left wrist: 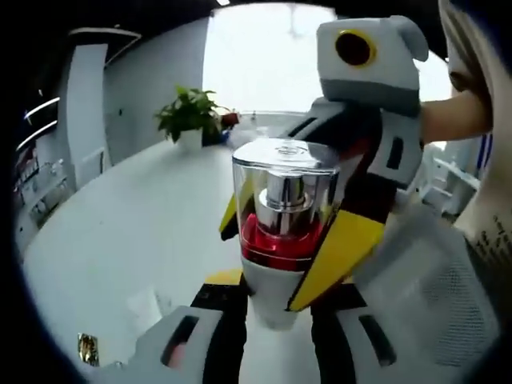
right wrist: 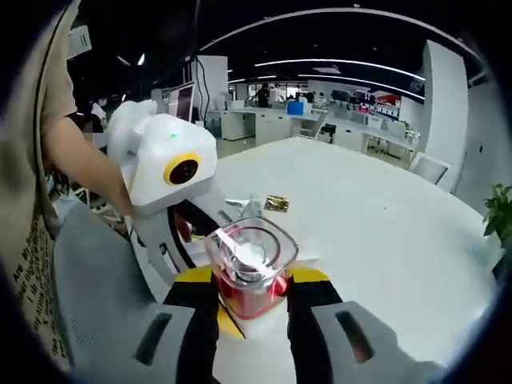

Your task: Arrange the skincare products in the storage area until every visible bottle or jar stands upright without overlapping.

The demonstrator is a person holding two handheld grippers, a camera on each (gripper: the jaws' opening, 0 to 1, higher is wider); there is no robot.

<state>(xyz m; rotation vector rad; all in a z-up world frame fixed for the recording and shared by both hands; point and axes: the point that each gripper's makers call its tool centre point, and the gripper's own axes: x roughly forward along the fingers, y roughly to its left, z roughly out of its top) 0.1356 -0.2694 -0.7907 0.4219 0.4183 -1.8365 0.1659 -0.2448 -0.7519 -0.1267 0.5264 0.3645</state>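
Stretching wide under everything is the round white table [right wrist: 384, 208]. A potted plant [left wrist: 190, 120] sits at its far edge in the left gripper view. Both claws hold one pump bottle [left wrist: 284, 212] (clear cap, silver pump, red inside, white bottom) up above the table's near edge. The right gripper [right wrist: 253, 298] is closed on the bottle's red middle, its yellow tips pressed to both sides. The left gripper [left wrist: 276, 320] squeezes the white bottom. A small gold packet [right wrist: 277, 203] lies on the table behind the bottle.
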